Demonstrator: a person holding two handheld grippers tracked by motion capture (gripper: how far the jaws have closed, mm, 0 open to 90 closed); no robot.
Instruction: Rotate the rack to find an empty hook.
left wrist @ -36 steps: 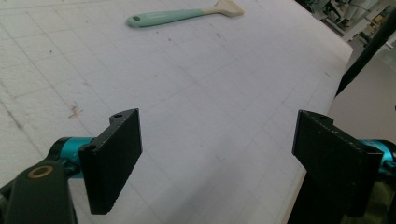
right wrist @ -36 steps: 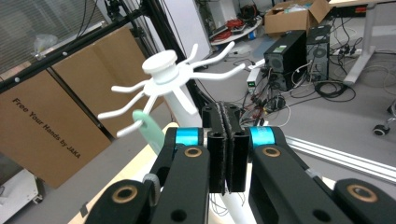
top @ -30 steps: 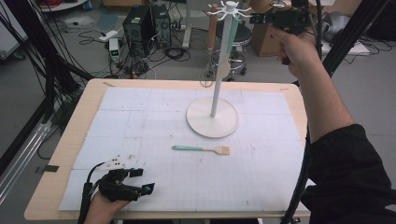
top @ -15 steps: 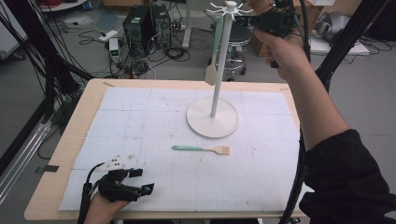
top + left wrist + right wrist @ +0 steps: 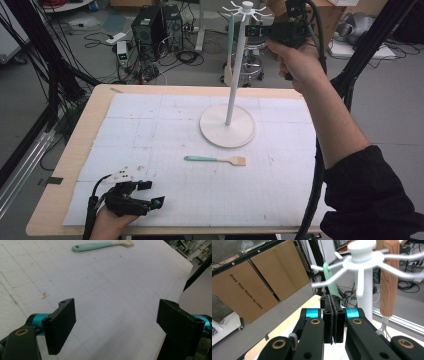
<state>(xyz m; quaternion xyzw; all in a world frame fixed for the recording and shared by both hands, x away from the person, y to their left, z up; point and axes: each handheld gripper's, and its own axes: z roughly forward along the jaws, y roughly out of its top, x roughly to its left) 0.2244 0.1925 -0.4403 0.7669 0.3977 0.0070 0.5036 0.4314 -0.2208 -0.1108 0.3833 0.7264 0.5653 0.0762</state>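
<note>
A white hook rack (image 5: 228, 131) stands at the back middle of the table. A mint-handled utensil (image 5: 230, 47) hangs from one of its hooks. My right gripper (image 5: 250, 31) is held high, right beside the rack's top, jaws pressed together with nothing between them. In the right gripper view my right gripper (image 5: 333, 305) faces the rack's hub (image 5: 362, 257), the mint handle (image 5: 331, 283) and a hanging wooden handle (image 5: 389, 277). A mint-handled spatula (image 5: 216, 160) lies flat in front of the rack. My left gripper (image 5: 152, 194) rests open at the table's front left; my left gripper (image 5: 116, 317) points towards the spatula (image 5: 100, 246).
White gridded paper (image 5: 150, 130) covers the wooden table (image 5: 90, 120). A black pole (image 5: 365, 45) rises at the right, behind my right arm. Cables and computer boxes (image 5: 150, 25) lie on the floor beyond the table.
My right gripper has moved left, closer to the rack's top. The left gripper and the spatula on the table have stayed put.
</note>
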